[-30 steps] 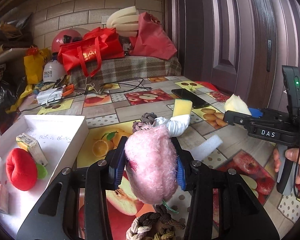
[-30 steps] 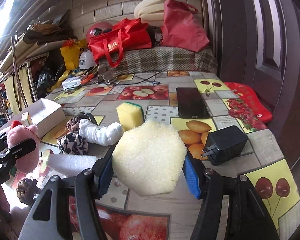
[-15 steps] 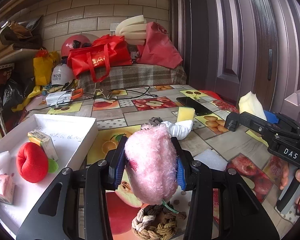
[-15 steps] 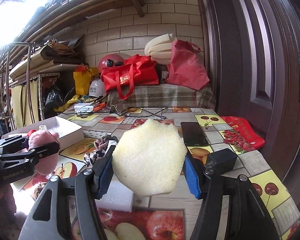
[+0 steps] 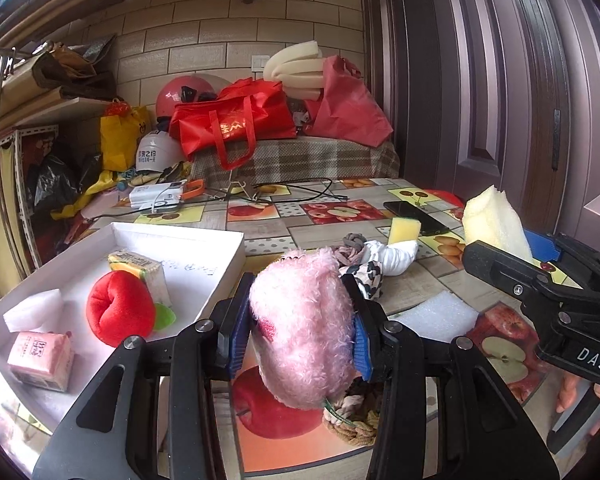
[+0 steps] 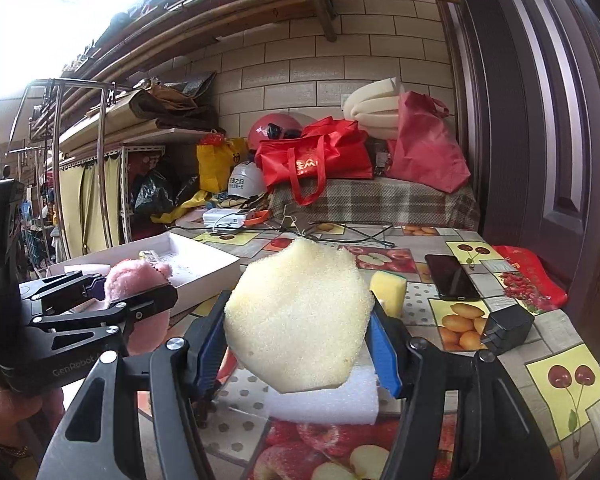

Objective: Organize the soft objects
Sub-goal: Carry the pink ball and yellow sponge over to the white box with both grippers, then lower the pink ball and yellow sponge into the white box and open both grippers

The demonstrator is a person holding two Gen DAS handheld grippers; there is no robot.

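Observation:
My left gripper [image 5: 298,330] is shut on a pink plush toy [image 5: 302,324] and holds it above the table, just right of the white box [image 5: 188,240]. My right gripper [image 6: 296,332] is shut on a pale yellow sponge piece [image 6: 298,316] and holds it above a white foam block [image 6: 324,398]. In the left wrist view the right gripper [image 5: 512,248] shows at the right with the sponge [image 5: 494,222]. In the right wrist view the left gripper [image 6: 132,300] shows at the left with the pink plush [image 6: 138,280]. The box holds a red plush apple [image 5: 120,314].
The box also holds a pink carton [image 5: 40,356], a yellow carton [image 5: 140,270] and white foam [image 5: 32,308]. On the table lie a white sock [image 5: 392,254], a yellow sponge [image 5: 404,230], a braided rope [image 5: 356,416], a phone [image 6: 452,276] and a black charger [image 6: 508,330].
Both grippers have risen and tilted up with their objects still held. The left gripper has drawn nearer the white box; the right gripper now hangs over the white foam block.

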